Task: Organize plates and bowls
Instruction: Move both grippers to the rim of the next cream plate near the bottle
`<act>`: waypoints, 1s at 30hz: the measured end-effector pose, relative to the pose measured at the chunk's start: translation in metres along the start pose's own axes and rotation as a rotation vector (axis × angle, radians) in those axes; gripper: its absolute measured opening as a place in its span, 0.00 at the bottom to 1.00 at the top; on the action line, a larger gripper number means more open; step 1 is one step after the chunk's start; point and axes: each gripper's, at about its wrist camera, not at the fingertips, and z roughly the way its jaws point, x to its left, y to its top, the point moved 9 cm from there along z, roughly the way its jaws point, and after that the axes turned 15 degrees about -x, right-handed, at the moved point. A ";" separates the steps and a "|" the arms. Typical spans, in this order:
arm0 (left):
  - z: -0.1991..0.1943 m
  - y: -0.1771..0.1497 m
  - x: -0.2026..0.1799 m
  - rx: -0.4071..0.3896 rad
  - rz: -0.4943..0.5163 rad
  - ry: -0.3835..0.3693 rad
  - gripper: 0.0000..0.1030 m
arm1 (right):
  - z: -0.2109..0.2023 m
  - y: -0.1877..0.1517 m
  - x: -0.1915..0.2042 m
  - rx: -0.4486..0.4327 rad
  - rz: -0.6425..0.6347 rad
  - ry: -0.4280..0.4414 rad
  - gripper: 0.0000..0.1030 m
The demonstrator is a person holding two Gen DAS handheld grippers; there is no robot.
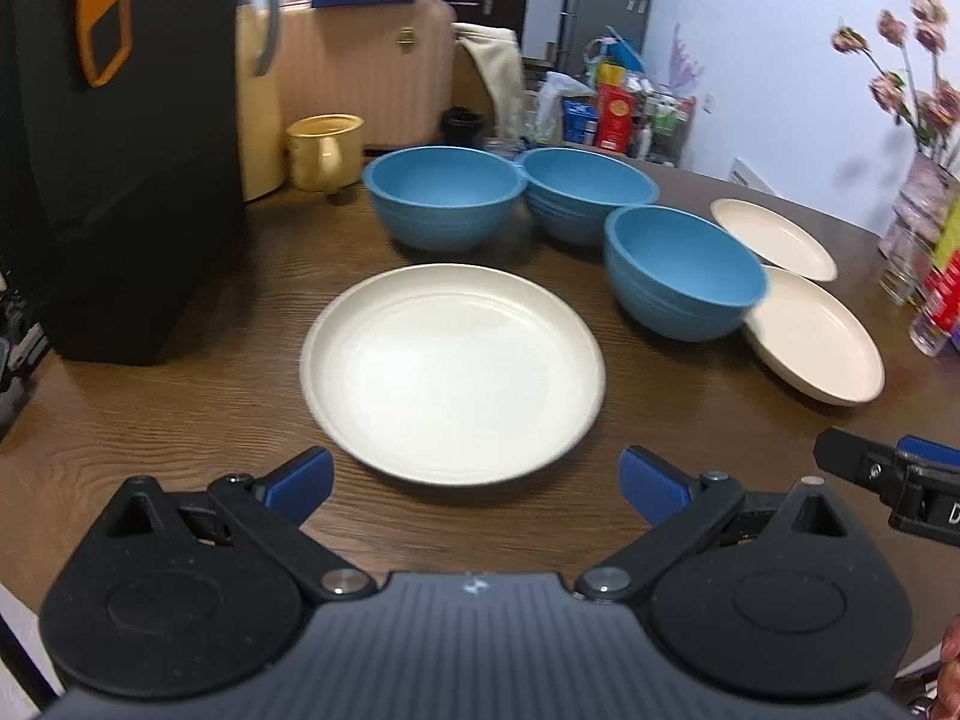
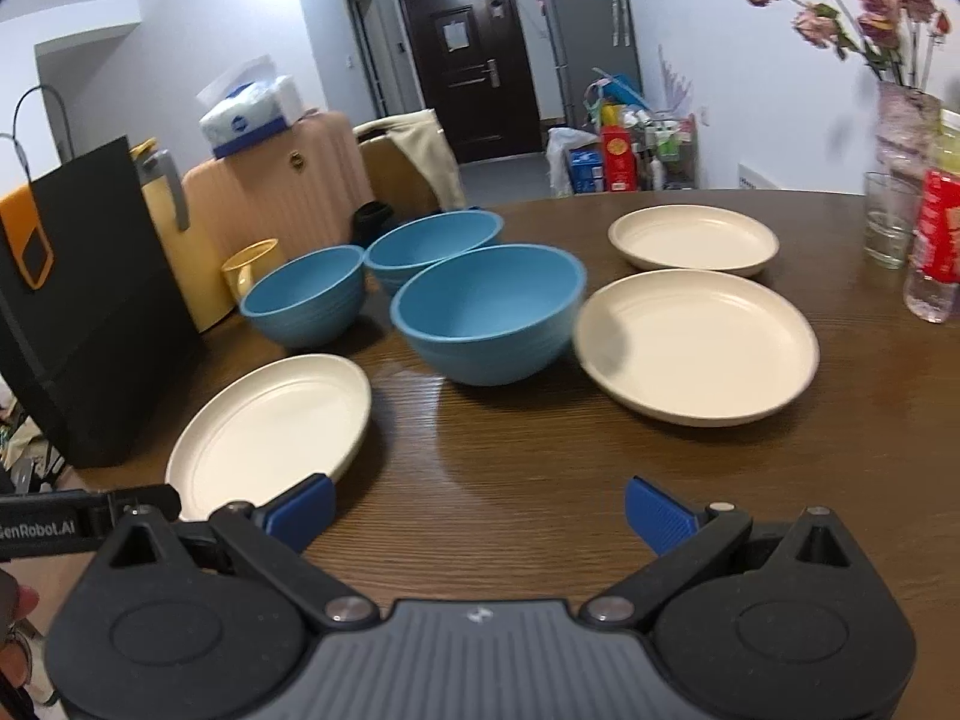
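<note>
Both my grippers hover low over the near edge of the wooden bench (image 1: 180,420), holding nothing.

Left gripper (image 1: 477,483): jaws wide apart, near plate (image 1: 453,372) lying just ahead of them, untouched.

Right gripper (image 2: 480,516): jaws wide apart over bare wood, that same near plate off to its left side.

Three blue bowls sit beyond the near plate. Back-left bowl (image 1: 444,198) and back-right bowl (image 1: 591,192) appear to touch at the rims. Front bowl (image 1: 684,270) stands closer, its rim overlapping the edge of the middle plate (image 1: 822,348) in view; whether they touch, I cannot tell. Far plate (image 1: 774,237) lies behind that, apart.

Black bag (image 1: 120,150) upright at left. Drinking glass (image 2: 888,219) far right.
</note>
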 end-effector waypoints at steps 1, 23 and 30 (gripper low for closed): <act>0.000 -0.001 -0.008 0.001 0.007 -0.009 1.00 | -0.003 0.001 -0.007 -0.004 0.004 -0.008 1.00; 0.019 0.004 -0.158 0.014 0.056 -0.174 1.00 | -0.014 0.024 -0.137 -0.041 0.041 -0.133 1.00; 0.046 0.005 -0.190 0.053 0.013 -0.170 1.00 | 0.005 0.035 -0.176 -0.035 0.038 -0.152 1.00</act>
